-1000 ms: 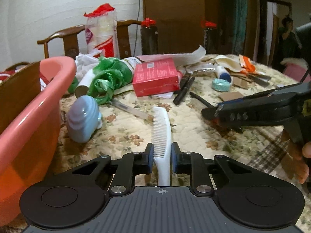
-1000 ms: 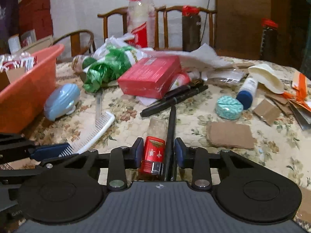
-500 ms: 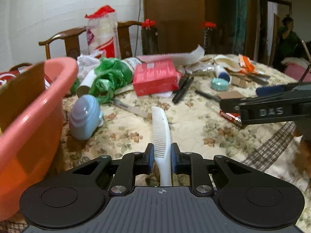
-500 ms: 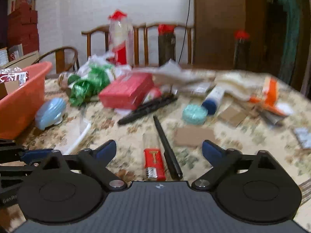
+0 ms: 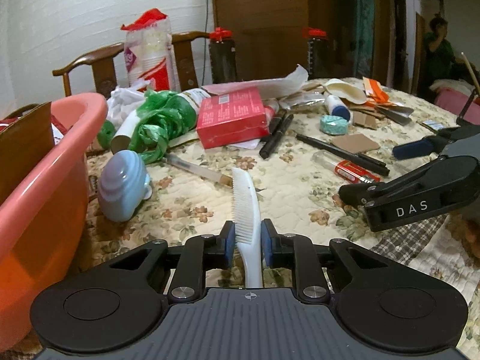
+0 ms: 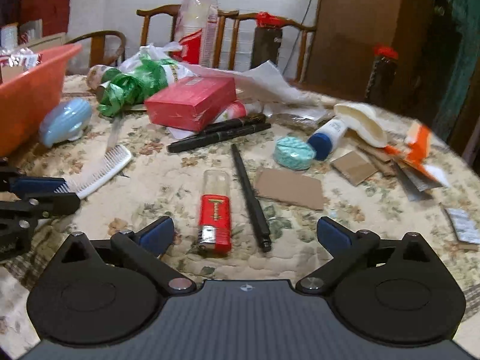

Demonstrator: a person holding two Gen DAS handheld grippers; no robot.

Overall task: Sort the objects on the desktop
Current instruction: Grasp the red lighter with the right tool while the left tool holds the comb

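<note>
Between opening claw (image 5: 246, 237) pads, seemingly grubby white comb (image 5: 245, 204)

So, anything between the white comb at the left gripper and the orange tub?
Nothing visible. The white comb lies between the left gripper's opening fingers; the orange tub sits close on its left. The blue case lies farther ahead, beside the tub.

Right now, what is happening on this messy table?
A person is sorting the clutter with a gripper in each hand. The left gripper has a white comb between its jaws, which are opening; gaps show beside the comb. An orange tub stands to its left. The right gripper is opening wide above a red lighter and a black pen, both lying free on the flowered tablecloth.
</note>
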